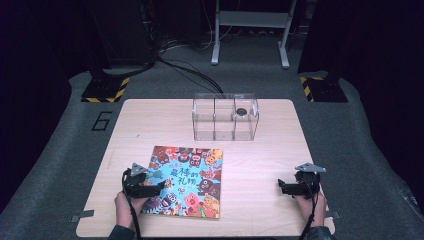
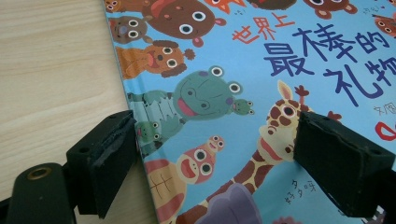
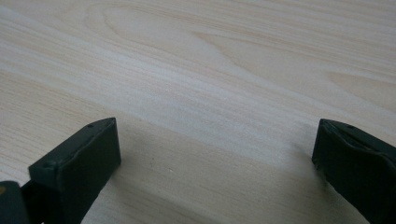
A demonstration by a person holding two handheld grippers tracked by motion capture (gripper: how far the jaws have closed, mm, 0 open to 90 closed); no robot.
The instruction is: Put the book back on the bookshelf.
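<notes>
A colourful children's picture book (image 1: 187, 180) lies flat on the wooden table (image 1: 260, 150), its blue cover showing cartoon animals and Chinese lettering. My left gripper (image 1: 161, 188) sits at the book's left edge, jaws pointing right over the cover. In the left gripper view the book (image 2: 243, 107) lies under the left gripper (image 2: 215, 163), whose jaws stand wide apart with one pad (image 2: 109, 158) at the book's edge and the other over the giraffe. My right gripper (image 1: 281, 187) rests near the table's right front, open over bare wood (image 3: 210, 93), with nothing between its jaws.
A clear plastic box (image 1: 225, 116) with three compartments stands at the back middle of the table; a small dark round object (image 1: 241, 111) lies in its right compartment. Beyond the table are cables, stand feet with yellow-black stripes and grey floor.
</notes>
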